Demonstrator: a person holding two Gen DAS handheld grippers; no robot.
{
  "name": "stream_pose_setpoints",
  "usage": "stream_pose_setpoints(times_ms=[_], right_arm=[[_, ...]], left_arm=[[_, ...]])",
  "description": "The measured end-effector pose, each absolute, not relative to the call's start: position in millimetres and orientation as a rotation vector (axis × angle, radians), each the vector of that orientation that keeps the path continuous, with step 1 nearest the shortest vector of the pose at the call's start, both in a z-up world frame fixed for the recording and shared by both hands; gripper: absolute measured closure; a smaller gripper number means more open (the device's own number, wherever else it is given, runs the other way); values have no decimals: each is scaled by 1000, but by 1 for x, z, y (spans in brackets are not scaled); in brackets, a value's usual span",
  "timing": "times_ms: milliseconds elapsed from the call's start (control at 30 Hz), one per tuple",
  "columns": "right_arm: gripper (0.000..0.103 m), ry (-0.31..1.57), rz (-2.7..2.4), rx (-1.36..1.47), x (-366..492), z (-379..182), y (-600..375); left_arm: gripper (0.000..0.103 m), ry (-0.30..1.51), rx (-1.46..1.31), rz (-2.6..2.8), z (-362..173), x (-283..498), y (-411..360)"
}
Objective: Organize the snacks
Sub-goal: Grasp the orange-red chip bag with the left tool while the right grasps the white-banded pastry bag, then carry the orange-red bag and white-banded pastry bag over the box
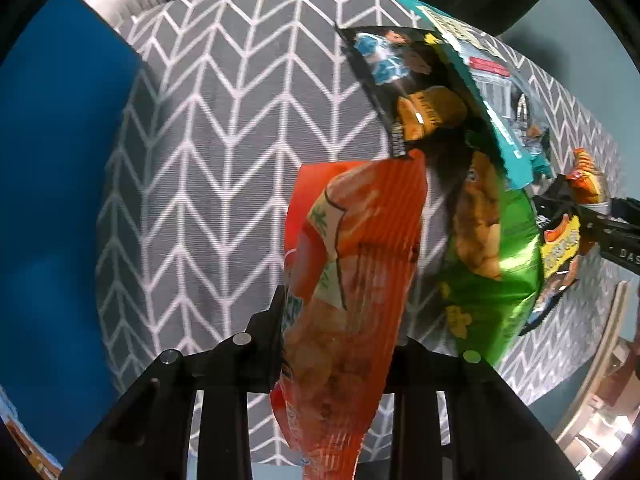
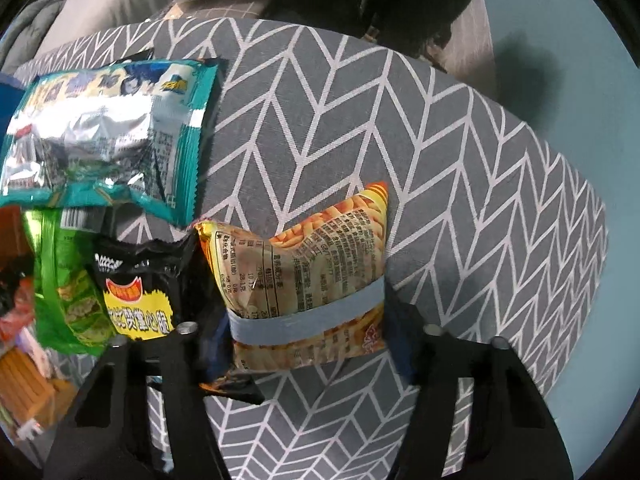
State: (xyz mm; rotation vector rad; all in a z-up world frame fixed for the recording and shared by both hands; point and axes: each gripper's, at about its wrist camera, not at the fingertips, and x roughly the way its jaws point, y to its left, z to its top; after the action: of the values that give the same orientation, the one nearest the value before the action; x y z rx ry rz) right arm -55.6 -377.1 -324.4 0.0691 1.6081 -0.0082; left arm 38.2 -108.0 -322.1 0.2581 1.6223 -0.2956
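Note:
My left gripper (image 1: 340, 320) is shut on an orange snack bag (image 1: 352, 264) and holds it above the grey chevron cloth (image 1: 224, 152). Beyond it lie a green bag (image 1: 496, 264), a black bag (image 1: 404, 80) and a teal bag (image 1: 480, 76). My right gripper (image 2: 308, 332) is shut on a yellow-orange snack bag (image 2: 304, 264), with a light blue band across the bag between the fingers. In the right wrist view the teal bag (image 2: 104, 128), the green bag (image 2: 60, 280) and a black-and-yellow bag (image 2: 136, 288) lie to the left.
A blue surface (image 1: 56, 184) stands at the left of the cloth in the left wrist view. My right gripper's black body (image 1: 608, 228) shows at the far right there. Pale teal floor (image 2: 580, 80) surrounds the cloth. Wooden furniture (image 2: 28, 384) is at the lower left.

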Motion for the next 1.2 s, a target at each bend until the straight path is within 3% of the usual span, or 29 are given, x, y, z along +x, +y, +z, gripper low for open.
stream_pose_setpoints(times_ms=[133,533,1200], right_arm=[[48,1602,-14,62,-64,-323,-374],[49,1577,-44,32,-97,-295,-361],[49,1469,86,-33,-98,-193,-292]], left_arm=[[74,1588,311,-300,-313,37,-101],[74,1532,357,-324,-272,33,-109],[74,1386,414,-398,-180,26,-92]])
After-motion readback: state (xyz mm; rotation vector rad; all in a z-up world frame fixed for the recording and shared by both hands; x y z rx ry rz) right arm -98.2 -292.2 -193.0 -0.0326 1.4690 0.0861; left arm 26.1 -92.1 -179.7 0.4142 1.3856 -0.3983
